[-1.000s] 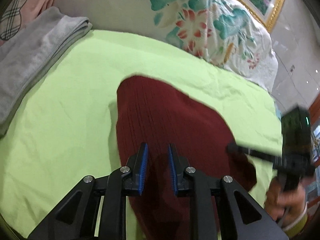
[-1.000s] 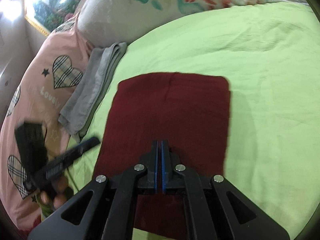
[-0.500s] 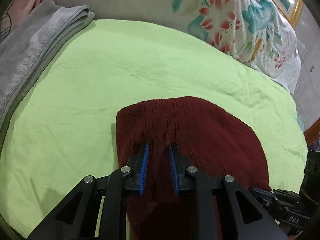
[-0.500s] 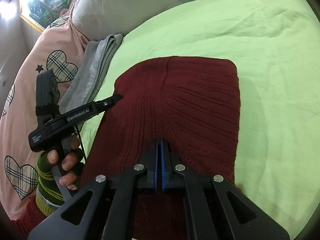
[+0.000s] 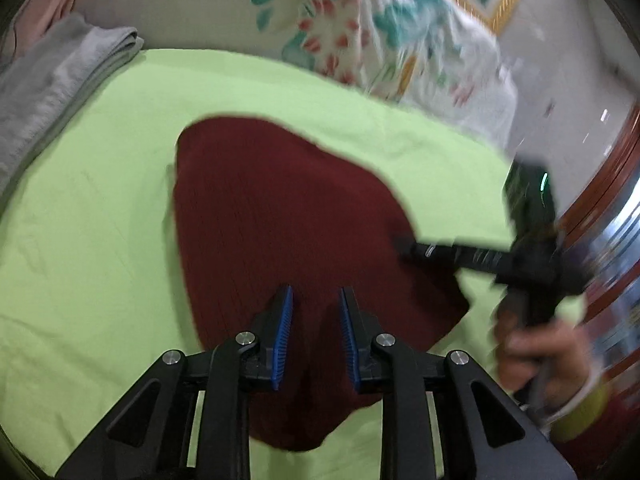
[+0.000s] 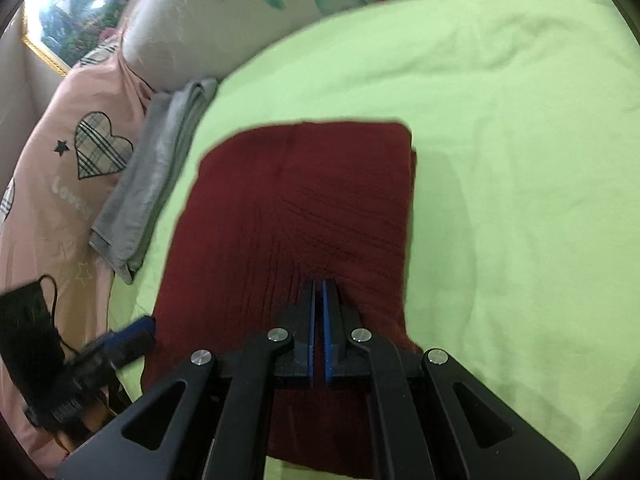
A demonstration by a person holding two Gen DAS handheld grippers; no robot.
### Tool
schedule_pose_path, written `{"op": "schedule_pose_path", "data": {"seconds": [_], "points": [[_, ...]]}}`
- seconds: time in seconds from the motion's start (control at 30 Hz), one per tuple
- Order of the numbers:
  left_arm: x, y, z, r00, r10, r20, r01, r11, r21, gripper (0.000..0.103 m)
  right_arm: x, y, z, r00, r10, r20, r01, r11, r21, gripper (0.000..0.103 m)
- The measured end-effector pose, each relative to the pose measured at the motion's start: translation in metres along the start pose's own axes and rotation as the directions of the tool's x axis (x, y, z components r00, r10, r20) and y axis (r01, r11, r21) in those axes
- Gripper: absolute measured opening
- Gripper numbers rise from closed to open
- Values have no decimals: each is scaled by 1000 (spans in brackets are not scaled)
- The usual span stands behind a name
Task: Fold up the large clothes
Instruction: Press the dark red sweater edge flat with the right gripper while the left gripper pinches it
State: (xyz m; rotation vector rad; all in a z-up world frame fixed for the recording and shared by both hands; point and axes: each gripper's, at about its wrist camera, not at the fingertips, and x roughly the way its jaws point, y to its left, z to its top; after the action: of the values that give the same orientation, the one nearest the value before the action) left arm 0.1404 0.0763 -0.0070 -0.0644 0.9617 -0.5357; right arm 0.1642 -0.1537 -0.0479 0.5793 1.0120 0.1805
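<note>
A: Left side first. Grey folded towel (image 5: 60,80) by the pillows; maroon knit garment (image 5: 280,220) flat on the green bed sheet (image 5: 88,260), long axis running away from us.

B: Left gripper (image 5: 315,332)?

A: Fingers narrowly apart, nothing between them, above the near edge. Right gripper (image 6: 319,332) fingers closed, empty, over the near right portion. Both equally near.

dark red ribbed sweater (image 6: 296,208), lime-green sheet (image 6: 500,160), seemingly grey towel (image 6: 160,168)
</note>
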Motion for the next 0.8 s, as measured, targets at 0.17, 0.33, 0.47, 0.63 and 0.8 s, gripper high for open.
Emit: {"op": "schedule_pose_path", "data": {"seconds": [0.17,0.33,0.47,0.63,0.8], "points": [[4,-4,-1,1000,27,6,-27,1000,-5,23,-9,6,-2,1000,1,11,-1,1000,-7,3],[-8,-6,-2,999,39,22,-39,999,-24,31,-33,15,-10,999,4,42,-3,1000,-24,12],[-27,0,-11,999,37,38,-35,998,-59,62,-51,18,-23,998,5,65,-3,999,-34,27],[-46,-4,-32,996,81,28,-79,995,-63,70,-64,14,-43,998,-5,58,7,1000,-27,27],[-59,-3,-53,988,152,9,-151,985,-85,78,-80,13,-64,998,-15,61,17,999,-39,27]]}}
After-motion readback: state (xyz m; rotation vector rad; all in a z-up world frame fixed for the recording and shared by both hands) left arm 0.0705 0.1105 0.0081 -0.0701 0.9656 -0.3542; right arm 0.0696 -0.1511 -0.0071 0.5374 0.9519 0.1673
